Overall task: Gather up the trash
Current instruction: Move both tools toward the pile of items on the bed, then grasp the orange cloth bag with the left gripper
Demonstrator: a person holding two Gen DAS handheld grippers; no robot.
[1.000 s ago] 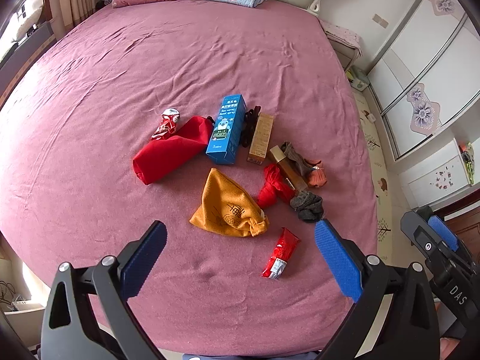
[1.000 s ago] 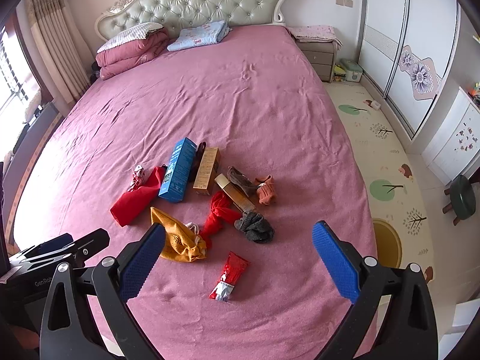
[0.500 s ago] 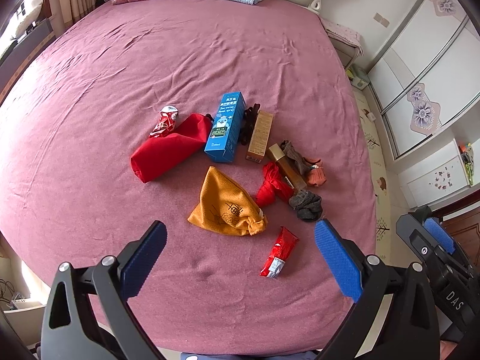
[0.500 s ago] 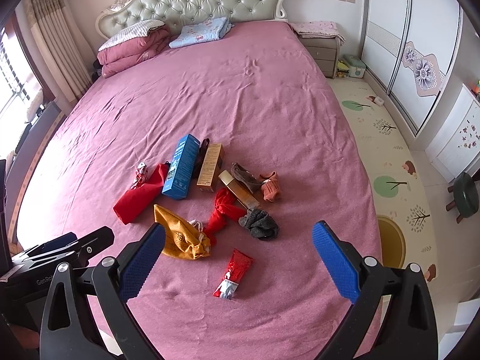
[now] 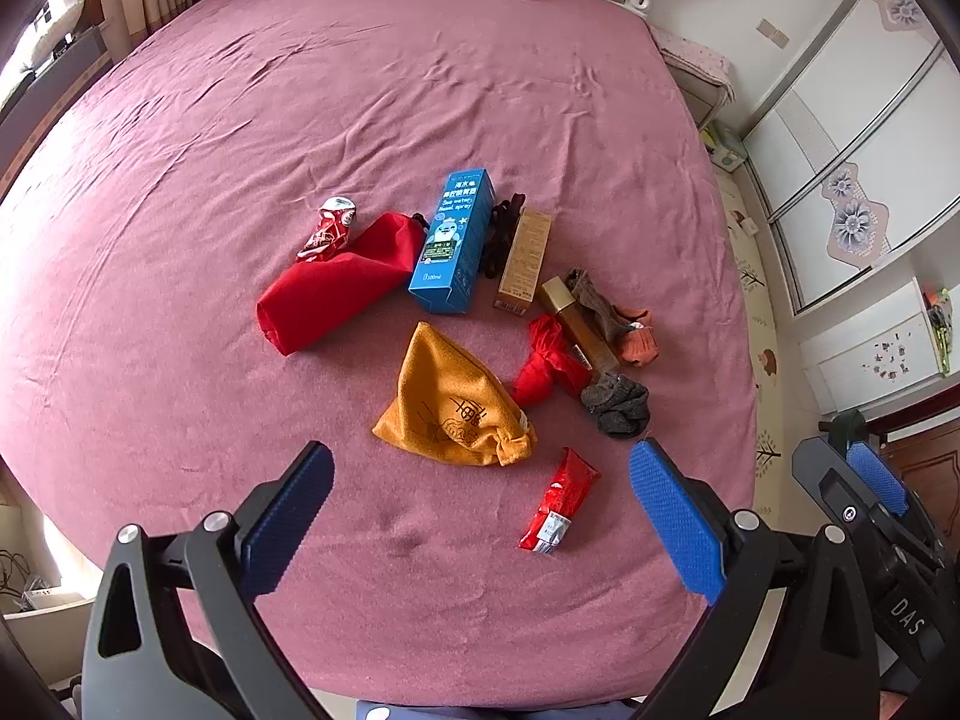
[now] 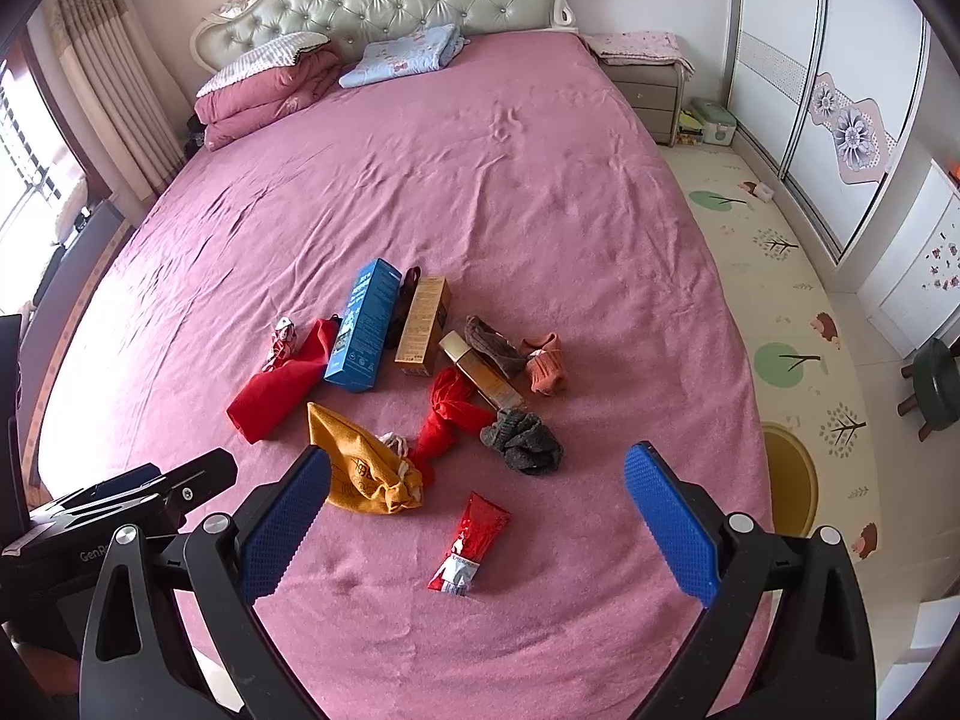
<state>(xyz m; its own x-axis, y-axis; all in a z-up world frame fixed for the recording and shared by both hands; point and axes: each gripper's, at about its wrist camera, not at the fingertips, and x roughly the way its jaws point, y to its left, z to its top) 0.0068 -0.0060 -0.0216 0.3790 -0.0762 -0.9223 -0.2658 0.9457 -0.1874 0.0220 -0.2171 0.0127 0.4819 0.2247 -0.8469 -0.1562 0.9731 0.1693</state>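
Ahead, your left hand-held gripper hovers with jaws apart over the pink bed; the red wrapper lies between its fingers, below an orange pouch. Your right hand-held gripper is likewise spread, empty.

On the bed you have:
- boxes, three: blue box, tan box, gold box
- drawstring bags, two: red bag, orange bag
- red wrappers, two: far-left wrapper, near wrapper
- socks, three: brown sock, orange sock, grey sock
- red cloth, one
- dark strap, one
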